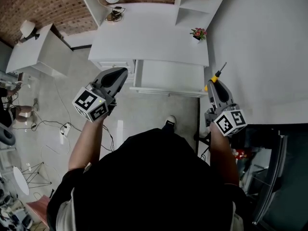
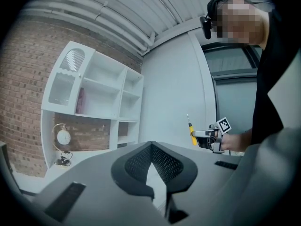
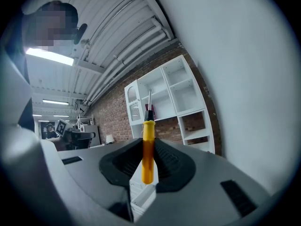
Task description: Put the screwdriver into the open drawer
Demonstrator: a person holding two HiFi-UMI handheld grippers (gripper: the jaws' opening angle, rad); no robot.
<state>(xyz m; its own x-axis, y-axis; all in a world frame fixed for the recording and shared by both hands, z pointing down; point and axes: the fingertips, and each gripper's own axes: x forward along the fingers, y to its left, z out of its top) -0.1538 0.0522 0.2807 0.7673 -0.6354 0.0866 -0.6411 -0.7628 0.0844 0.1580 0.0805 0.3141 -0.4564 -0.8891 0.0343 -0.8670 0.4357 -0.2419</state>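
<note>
right hand-held gripper [image 1: 212, 84] clamps 1 screwdriver [image 3: 147, 154] | left hand-held gripper [image 2: 151, 146] closed, empty | 1 drawer [image 1: 168, 74] open

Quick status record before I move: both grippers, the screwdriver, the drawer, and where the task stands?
left gripper: jaws together, nothing between them
right gripper: jaws shut on the screwdriver
screwdriver: yellow handle in the jaws, shaft pointing out past them
drawer: open, below the white desk, nothing seen inside
position: in the head view, right gripper sits beside the drawer's front right corner, not over it
task: screwdriver not yet in the drawer
</note>
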